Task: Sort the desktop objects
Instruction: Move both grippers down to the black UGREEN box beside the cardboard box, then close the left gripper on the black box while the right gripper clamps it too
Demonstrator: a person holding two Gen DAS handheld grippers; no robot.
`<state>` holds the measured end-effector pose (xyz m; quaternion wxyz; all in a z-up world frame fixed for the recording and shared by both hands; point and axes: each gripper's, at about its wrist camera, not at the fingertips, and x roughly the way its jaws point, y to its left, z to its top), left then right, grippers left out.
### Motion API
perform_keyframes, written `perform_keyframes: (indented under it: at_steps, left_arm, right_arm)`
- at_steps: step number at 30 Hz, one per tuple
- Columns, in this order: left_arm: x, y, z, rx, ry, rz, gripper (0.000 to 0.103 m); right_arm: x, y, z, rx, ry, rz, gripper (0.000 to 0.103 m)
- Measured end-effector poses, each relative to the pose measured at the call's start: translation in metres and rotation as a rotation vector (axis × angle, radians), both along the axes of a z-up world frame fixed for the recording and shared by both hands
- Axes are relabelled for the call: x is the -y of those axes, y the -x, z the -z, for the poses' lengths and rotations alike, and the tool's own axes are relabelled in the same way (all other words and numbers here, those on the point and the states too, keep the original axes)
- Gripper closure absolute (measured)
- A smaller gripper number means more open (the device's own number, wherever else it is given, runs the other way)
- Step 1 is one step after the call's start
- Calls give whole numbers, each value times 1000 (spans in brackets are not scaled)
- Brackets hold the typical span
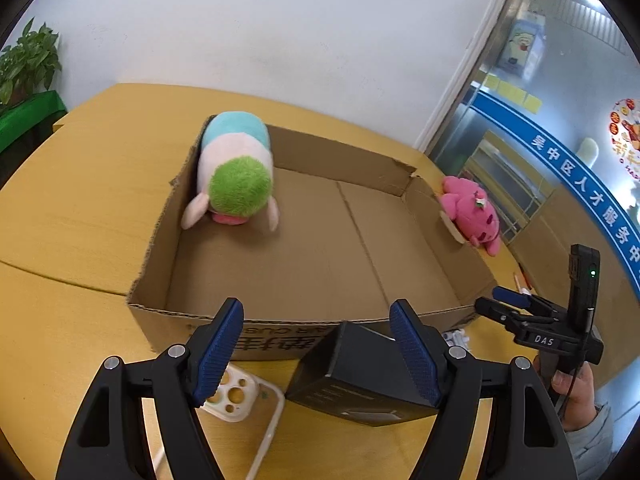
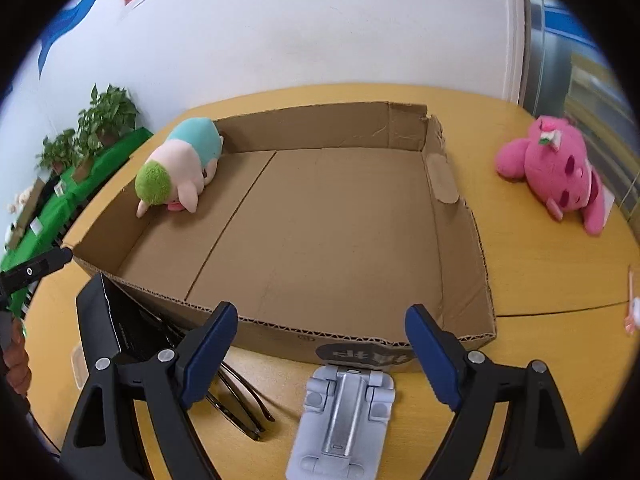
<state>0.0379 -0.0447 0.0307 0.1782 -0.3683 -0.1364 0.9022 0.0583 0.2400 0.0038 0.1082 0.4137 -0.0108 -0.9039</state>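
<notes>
A shallow cardboard box (image 1: 160,248) (image 2: 460,248) lies open on the yellow table. A green, white and blue plush (image 1: 236,172) (image 2: 180,164) lies inside at its far left corner. A pink plush (image 1: 474,212) (image 2: 556,172) lies on the table right of the box. My left gripper (image 1: 320,356) is open above a black box (image 1: 360,376) (image 2: 108,328) and a clear phone case (image 1: 240,400) in front of the cardboard box. My right gripper (image 2: 320,352) (image 1: 508,300) is open above a grey phone stand (image 2: 344,416), with black glasses (image 2: 240,400) to its left.
Potted plants (image 2: 100,120) stand on a green-covered bench (image 2: 60,200) to the left. A white wall runs behind the table. A thin pink and white stick (image 2: 631,300) lies at the table's right edge. Glass panels (image 1: 540,120) stand to the right.
</notes>
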Motion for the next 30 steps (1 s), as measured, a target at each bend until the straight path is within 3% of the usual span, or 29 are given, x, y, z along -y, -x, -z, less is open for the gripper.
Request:
perform_keyframes:
  at_steps: [3, 7, 12, 17, 21, 24, 29, 30]
  left_arm:
    - [-7, -3, -3, -23, -32, 38, 23]
    - [-11, -1, -1, -2, -81, 67, 23]
    - [-12, 5, 9, 46, -123, 82, 23]
    - [-21, 13, 26, 115, -128, 139, 23]
    - [-32, 16, 41, 168, -113, 194, 25]
    - [-35, 16, 46, 180, -124, 216, 24]
    - [-41, 13, 44, 172, -116, 267, 28]
    - [-42, 12, 44, 172, -108, 272, 32]
  right_arm:
    - [11, -6, -9, -19, 5, -62, 17]
    - [24, -15, -24, -22, 101, -167, 17]
    - [46, -24, -30, 90, 234, -378, 17]
    - [79, -39, -11, 134, 174, -511, 17]
    - [92, -36, 8, 173, 196, -515, 18]
    - [102, -35, 15, 151, 162, -524, 22]
    - [120, -45, 22, 131, 92, -588, 42]
    - [124, -49, 23, 136, 86, -611, 44]
